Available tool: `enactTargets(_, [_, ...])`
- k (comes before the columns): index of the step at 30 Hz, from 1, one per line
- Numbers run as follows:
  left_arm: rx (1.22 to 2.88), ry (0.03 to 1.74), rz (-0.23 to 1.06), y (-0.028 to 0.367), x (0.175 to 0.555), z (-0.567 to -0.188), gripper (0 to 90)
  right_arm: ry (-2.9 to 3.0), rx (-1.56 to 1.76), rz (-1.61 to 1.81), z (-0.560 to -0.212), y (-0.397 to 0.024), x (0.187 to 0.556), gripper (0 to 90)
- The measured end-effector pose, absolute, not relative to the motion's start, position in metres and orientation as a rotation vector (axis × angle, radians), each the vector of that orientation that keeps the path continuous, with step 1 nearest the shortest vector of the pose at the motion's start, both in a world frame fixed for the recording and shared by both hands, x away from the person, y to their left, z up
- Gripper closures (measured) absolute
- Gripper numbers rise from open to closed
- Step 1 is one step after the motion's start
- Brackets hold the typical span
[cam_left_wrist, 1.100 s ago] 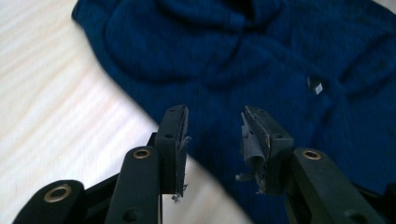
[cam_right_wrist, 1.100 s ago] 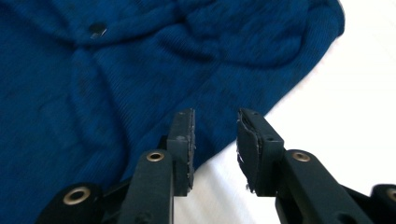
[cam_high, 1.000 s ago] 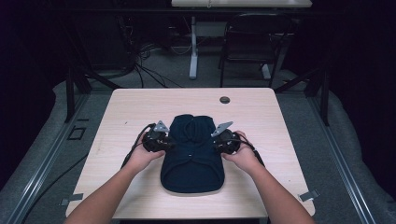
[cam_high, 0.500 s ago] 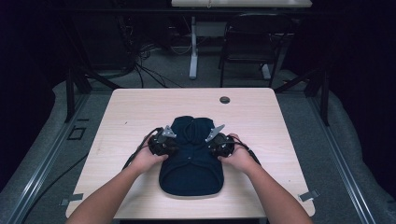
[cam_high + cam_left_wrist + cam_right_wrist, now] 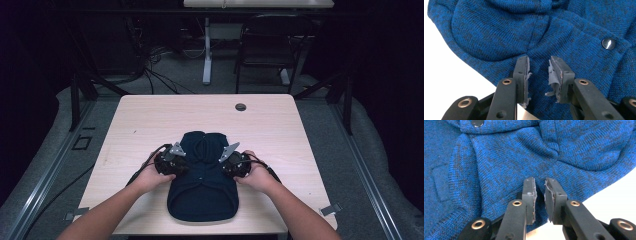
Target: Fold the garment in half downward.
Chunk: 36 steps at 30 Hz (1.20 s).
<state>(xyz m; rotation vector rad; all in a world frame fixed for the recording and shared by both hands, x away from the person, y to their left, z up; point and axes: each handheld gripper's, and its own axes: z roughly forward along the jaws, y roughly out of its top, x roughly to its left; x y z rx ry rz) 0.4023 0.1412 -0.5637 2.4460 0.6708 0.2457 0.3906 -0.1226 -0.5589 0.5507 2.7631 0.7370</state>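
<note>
A folded dark blue knit garment (image 5: 202, 187) with snap buttons lies at the middle front of the pale wooden table (image 5: 150, 120). My left gripper (image 5: 172, 162) rests at the garment's left edge and my right gripper (image 5: 232, 162) at its right edge, a hand on each. In the left gripper view the left gripper (image 5: 539, 75) stands open over the knit (image 5: 499, 32), near a seam and a dark button (image 5: 608, 43). In the right gripper view the right gripper (image 5: 539, 195) has a narrow gap over the garment's edge (image 5: 499, 165), with no cloth bunched between the pads.
A small dark round disc (image 5: 240, 106) sits near the table's far edge. Beyond the table stand a dark chair (image 5: 265, 45) and a desk leg, with cables on the floor. Bare tabletop lies to both sides of the garment.
Both grippers have moved inward and slightly toward the person, from beside the garment onto its two side edges. The garment has hardly shifted.
</note>
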Motion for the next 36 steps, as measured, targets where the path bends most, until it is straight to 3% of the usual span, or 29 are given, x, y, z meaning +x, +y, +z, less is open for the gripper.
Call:
enactTargets(15, [2.483, 0.644, 0.197, 0.141, 0.394, -0.561, 64.1, 2.819, 0.515, 0.669, -0.555, -0.116, 0.382, 74.9])
enactTargets(21, [2.415, 0.662, 0.264, 0.147, 0.406, -0.538, 62.2, 2.797, 0.505, 0.701, -0.539, -0.118, 0.385, 75.5])
enactTargets(36, [2.367, 0.682, 0.349, 0.125, 0.468, -0.503, 65.5, 2.688, 0.568, 0.665, -0.496, -0.109, 0.455, 73.7])
